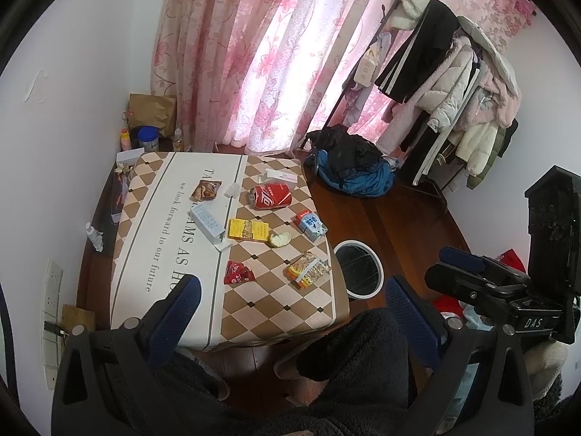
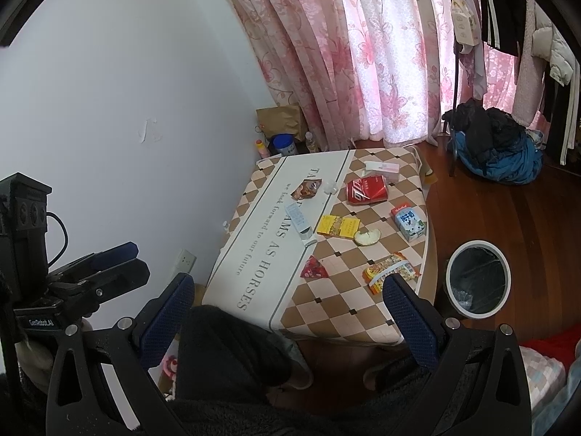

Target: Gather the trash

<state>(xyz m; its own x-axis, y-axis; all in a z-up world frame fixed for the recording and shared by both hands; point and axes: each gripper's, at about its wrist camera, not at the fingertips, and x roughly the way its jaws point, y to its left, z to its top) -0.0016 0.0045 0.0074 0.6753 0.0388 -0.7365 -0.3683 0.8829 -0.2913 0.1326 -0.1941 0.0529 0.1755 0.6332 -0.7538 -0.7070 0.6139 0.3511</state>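
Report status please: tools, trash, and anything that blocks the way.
Left tool open, empty, above table. Right tool open, empty. Trash untouched: can, wrappers, boxes. Bin on floor beside table. Nothing blocks.

Pink floral curtains [image 1: 276,54] hang behind a clothes rack [image 1: 454,83] loaded with coats. On the wood floor [image 1: 410,214] lies a heap of blue and black clothing [image 1: 352,167] — near the wall, a paper bag [image 1: 150,109] and a blue-lidded tub [image 1: 148,137].

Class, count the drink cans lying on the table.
1: a crushed red can on its side on the checkered part of the table, toward the curtain end. None seems hidden.
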